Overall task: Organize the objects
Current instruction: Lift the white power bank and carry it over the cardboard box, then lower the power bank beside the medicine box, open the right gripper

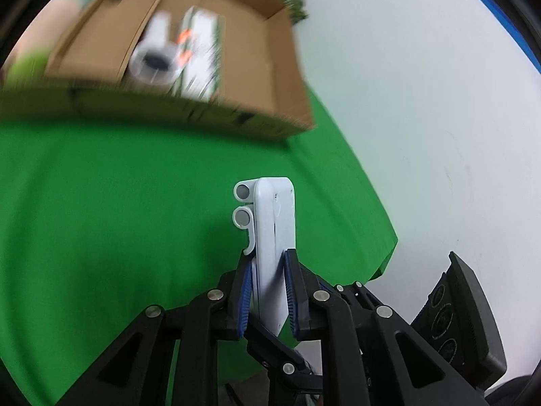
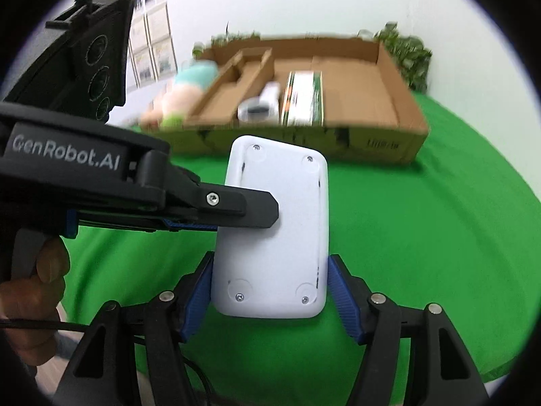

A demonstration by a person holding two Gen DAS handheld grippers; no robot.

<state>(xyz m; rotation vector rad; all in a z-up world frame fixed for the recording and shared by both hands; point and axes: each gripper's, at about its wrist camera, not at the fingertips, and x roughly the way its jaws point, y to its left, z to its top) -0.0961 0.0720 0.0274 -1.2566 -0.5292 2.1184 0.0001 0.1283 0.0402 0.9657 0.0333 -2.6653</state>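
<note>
I am holding the white plastic device (image 1: 275, 233) clamped edge-on in the left gripper (image 1: 268, 291), its blue pads (image 1: 290, 291) pressing on both flat faces while the two tube clips stand up beyond the fingertips. In the right wrist view the same device is sitting between the right gripper (image 2: 270, 297) fingers, screwed back face toward the lens. Those jaws are standing apart, the pads (image 2: 343, 299) just beside the device's long edges; whether they are touching I cannot tell. The left gripper's finger is crossing in from the left side and lying over the device's face.

I am judging this as the carry step, perhaps a handover between the two hands, on the way to the cardboard box (image 2: 389, 135), which is lying ahead of both sets of jaws on the green cloth (image 2: 422, 237). A white roll (image 2: 258, 108) and a long green-and-white carton (image 2: 304, 98) are already lying inside it, with bare floor to the right of them.

Next I need one firm grip only, then a reach forward over the near wall, lowering the device into that free space.
</note>
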